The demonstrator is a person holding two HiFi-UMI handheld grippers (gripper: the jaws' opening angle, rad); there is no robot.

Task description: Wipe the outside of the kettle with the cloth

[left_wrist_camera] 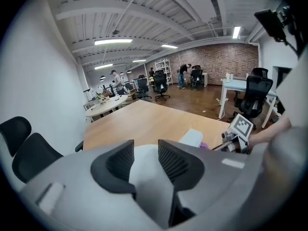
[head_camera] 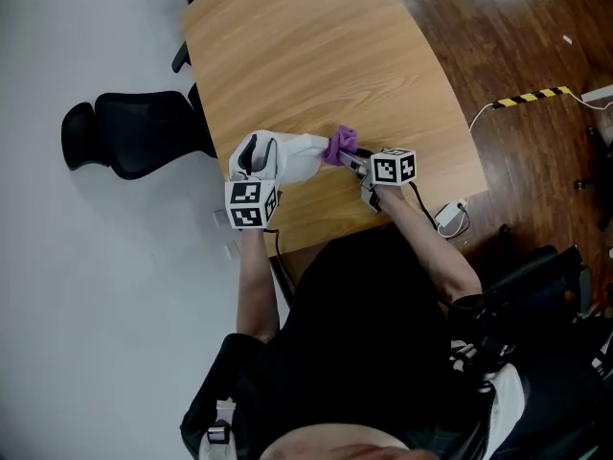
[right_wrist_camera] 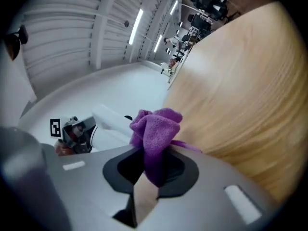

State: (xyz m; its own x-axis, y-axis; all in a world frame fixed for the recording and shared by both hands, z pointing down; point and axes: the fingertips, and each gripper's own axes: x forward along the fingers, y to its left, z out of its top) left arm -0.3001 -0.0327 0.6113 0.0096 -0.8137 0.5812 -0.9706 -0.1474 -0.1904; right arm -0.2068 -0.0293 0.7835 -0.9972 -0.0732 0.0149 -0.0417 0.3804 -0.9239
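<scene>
Cloth [right_wrist_camera: 156,129] in right tongs [right_wrist_camera: 153,160], beside kettle [head_camera: 295,157] between left tongs [left_wrist_camera: 146,152].

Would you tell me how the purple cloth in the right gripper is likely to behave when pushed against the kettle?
Probably floppy: the purple cloth bunches in soft folds above the right gripper, which is shut on it. It looks fleecy, so likely grippy rather than slippery, and light. Pressed on the white kettle, it should squash and mould to it.

No readable text or numbers, only square coded markers [head_camera: 394,168]
</scene>
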